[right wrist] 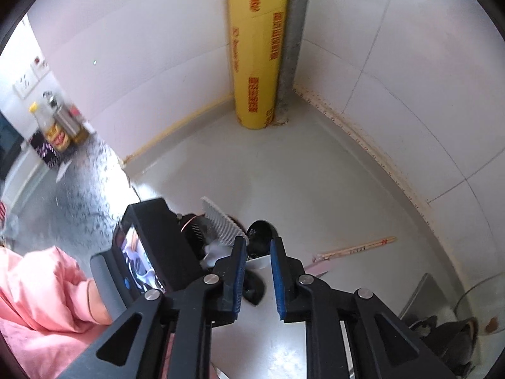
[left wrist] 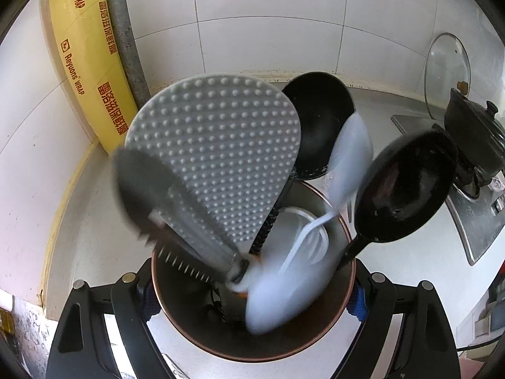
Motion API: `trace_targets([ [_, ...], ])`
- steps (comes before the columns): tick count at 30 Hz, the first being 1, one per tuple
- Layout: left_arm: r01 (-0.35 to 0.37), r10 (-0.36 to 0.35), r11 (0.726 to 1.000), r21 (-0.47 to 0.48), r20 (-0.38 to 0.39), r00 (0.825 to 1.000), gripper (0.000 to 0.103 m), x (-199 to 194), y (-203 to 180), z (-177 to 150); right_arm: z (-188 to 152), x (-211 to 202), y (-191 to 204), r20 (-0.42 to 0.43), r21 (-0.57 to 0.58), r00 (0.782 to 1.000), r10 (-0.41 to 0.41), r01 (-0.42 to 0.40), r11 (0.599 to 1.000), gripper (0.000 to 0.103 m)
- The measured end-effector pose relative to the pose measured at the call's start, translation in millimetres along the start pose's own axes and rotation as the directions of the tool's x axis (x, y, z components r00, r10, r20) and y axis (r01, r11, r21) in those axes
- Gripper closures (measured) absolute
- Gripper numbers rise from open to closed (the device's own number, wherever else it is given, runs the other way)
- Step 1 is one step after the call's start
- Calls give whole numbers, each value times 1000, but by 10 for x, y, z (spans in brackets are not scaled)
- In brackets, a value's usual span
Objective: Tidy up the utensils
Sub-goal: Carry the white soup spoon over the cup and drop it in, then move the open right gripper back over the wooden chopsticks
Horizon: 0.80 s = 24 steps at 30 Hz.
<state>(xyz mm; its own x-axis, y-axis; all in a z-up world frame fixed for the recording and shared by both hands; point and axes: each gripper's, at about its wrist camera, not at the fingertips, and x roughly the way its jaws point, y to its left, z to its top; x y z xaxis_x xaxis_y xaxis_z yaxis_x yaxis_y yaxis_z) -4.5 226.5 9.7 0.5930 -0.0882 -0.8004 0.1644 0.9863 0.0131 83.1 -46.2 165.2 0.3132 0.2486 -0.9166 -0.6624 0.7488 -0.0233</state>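
The left claw point(left wrist: 252, 297) clamps the holder point(left wrist: 176, 312) on the bench point(left wrist: 94, 221), crammed with ladles point(left wrist: 407, 186), paddle point(left wrist: 217, 154) and a blurred, seemingly white spoon point(left wrist: 284, 284); right claw point(right wrist: 257, 271) hangs part-open, empty, above it.

Black grippers point(right wrist: 256, 276) w/ blue pads point(right wrist: 240, 271); pink sleeve point(right wrist: 41, 287), prob.

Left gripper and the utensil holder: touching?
Touching. The left wrist view shows the left gripper closed on the utensil holder, its blue pads pressed against the rim on both sides.

Bright daylight, fisheye-bent edges — near utensils point(left wrist: 277, 284) smeared by motion blur.
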Motion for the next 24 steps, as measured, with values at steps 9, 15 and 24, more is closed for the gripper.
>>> trace_targets([
  [9,-1,1,1000,2,-4,1000,14,15,-40,17,-267,35,-400,63,236,998,7,-22,972,63],
  [15,-4,4,1000,-1,-8,1000,14,5,-60,23,-770,275,-744,61,464,998,-23,-8,886,36],
  [24,-16,16,1000,-7,-24,1000,14,-7,-149,158,-1463,707,-1032,-49,603,999,13,20,798,19],
])
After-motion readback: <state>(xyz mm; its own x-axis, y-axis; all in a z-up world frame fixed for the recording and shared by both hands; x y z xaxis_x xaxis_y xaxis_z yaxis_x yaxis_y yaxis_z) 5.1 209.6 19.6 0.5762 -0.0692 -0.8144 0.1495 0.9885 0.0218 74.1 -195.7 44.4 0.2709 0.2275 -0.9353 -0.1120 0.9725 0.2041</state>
